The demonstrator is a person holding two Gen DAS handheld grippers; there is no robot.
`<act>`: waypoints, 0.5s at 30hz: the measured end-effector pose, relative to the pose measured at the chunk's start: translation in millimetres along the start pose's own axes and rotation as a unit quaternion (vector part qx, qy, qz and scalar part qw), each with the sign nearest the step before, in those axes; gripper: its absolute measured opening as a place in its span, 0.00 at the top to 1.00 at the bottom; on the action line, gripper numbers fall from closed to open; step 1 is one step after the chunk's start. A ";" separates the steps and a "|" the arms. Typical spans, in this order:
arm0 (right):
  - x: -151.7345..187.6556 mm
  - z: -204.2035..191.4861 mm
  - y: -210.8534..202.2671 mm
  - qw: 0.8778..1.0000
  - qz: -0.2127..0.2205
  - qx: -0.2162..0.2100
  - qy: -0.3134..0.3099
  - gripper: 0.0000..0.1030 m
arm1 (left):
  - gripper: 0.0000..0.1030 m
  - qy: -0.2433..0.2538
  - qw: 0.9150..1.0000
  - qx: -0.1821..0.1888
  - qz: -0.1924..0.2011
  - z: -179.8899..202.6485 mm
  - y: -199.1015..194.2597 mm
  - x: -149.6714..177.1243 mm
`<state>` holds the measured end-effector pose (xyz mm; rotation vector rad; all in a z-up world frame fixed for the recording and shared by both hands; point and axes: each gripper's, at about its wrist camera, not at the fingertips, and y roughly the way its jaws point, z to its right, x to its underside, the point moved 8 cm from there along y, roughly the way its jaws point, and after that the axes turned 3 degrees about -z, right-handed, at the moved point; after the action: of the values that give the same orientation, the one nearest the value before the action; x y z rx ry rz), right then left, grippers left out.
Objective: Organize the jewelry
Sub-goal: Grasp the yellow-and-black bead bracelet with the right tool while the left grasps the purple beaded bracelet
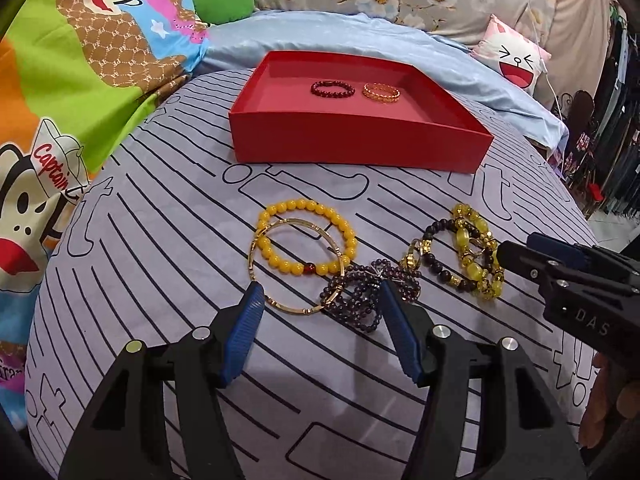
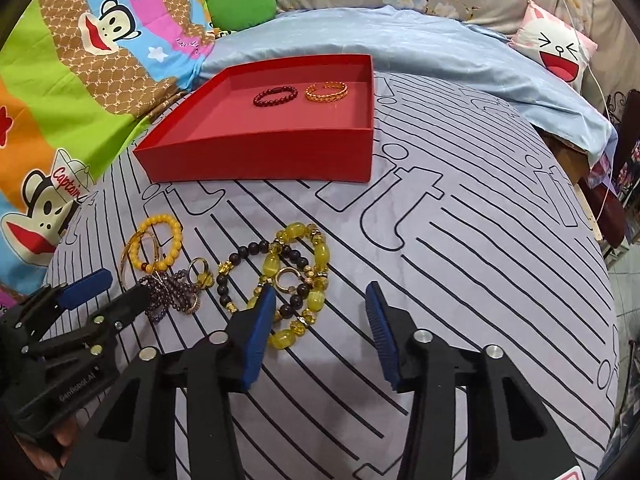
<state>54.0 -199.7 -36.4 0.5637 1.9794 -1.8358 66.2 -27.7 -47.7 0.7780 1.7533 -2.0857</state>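
A red tray (image 1: 352, 152) (image 2: 260, 160) lies on the striped sheet and holds a dark red bead bracelet (image 1: 333, 89) (image 2: 276, 95) and an orange-gold bangle (image 1: 381, 92) (image 2: 327, 91). In front of it lie a yellow bead bracelet (image 1: 308, 236) (image 2: 160, 244), a thin gold bangle (image 1: 296, 266), a purple bead strand (image 1: 368, 292) (image 2: 172, 292), a gold ring (image 1: 412, 258) and a yellow-and-dark bead bracelet pile (image 1: 472, 256) (image 2: 296, 276). My left gripper (image 1: 320, 300) (image 2: 106, 288) is open over the purple strand and gold bangle. My right gripper (image 2: 322, 300) (image 1: 516, 248) is open beside the yellow-and-dark pile.
Cartoon monkey bedding (image 1: 80, 80) lies at the left. A light blue blanket (image 1: 360, 40) and a pink cartoon pillow (image 1: 516, 60) lie behind the tray. The bed's edge drops off at the right (image 2: 600, 220).
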 end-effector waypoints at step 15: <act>11.1 -2.2 9.5 0.999 -0.015 -0.027 0.013 0.83 | 0.50 -0.009 1.000 0.018 0.003 1.5 6.3 1.4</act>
<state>49.6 -196.5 -50.2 0.5475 2.0589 -1.7940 68.3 -30.3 -53.5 0.7703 1.7059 -2.1186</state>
